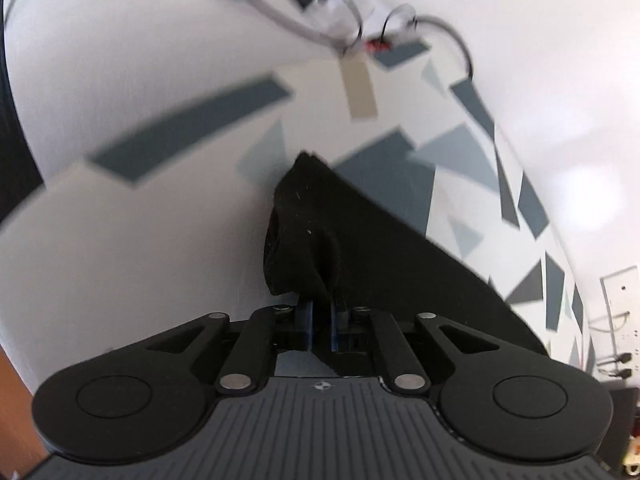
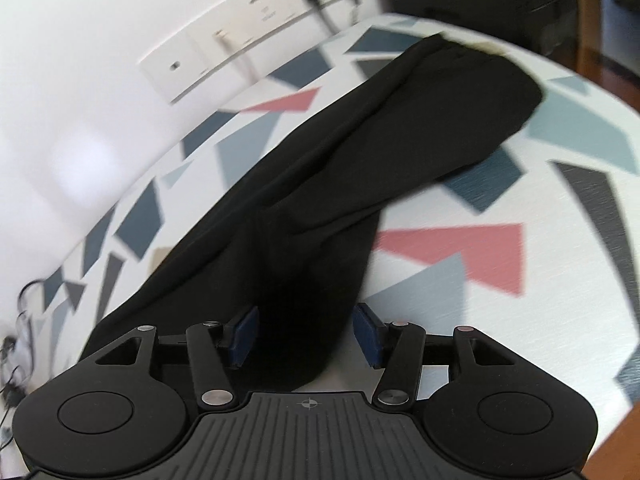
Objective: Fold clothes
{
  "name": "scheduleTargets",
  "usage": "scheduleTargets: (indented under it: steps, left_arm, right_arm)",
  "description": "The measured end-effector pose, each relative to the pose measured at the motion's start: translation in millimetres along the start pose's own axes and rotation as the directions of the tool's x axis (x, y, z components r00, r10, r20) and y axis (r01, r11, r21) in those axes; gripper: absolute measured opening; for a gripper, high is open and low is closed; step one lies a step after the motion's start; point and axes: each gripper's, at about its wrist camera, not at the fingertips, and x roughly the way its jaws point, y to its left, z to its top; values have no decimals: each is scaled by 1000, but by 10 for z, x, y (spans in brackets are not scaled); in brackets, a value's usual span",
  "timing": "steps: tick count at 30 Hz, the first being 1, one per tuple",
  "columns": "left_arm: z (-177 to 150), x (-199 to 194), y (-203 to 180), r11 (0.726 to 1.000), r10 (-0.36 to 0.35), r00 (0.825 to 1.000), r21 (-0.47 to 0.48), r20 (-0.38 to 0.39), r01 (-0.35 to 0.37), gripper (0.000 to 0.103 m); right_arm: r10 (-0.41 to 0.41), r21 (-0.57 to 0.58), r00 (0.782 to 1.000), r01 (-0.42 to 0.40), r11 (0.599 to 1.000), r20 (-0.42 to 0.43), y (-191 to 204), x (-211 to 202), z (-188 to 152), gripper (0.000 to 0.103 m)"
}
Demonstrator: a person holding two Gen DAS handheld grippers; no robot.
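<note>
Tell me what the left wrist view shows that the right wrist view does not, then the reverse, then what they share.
Left wrist view only: the left hand-held gripper, shut on a bunched corner of the black garment, a beige tag and tangled cables at the wall.

Right wrist view only: the right hand-held gripper, jaws open with cloth between its blue pads, red patches on the tablecloth, and a wall socket strip.

Both: the black garment and the white tablecloth with grey-blue shapes.
</note>
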Motion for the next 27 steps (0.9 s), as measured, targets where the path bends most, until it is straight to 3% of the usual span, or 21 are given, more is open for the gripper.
scheduleTargets:
  steps: [3,6,9,11,14,16,18,21,25,27]
  left_arm:
    - [203,-138,-3,999,24,994,22,107,-27,8]
    - [402,-194,-3,994,65,981,79,185,-80,8]
    - [516,-148,48,990,110,979,63,171,-123,8]
    - [501,-132,70,987,147,979,49,139,-155,11]
    - [374,-217,24,977,182,972,81,146,-195,11]
    - [261,-335,-57,970,177,967,132,185,-203,12]
    - [143,-467,-177,961,159,961,188,228,-204,16]
    - [-21,-570,-410,937,75,964,313,254,-156,28]
    - [-198,-295,-769,864,-28,989,502,143,-48,31]
    - [-283,-52,-912,819,-25,996,572,83,-27,31]
  right_arm:
    - [-30,65,999,28,997,33,-168,-63,42,49]
    - [-9,218,999,-2,976,49,-392,-110,28,49]
    - [75,376,997,-81,923,31,-538,-78,-69,48]
    - [144,375,989,-141,916,22,-471,-55,-157,47]
    - [168,258,986,-166,952,14,-239,-51,-257,46]
    - [119,103,993,-120,987,15,-18,-73,-309,46]
    - [75,-80,997,-72,994,35,212,-96,-388,46]
    - [45,-295,997,-24,955,64,488,-67,-556,46]
    - [18,-454,997,19,891,76,785,104,-719,46]
    - [-16,-505,996,60,861,90,906,203,-777,46]
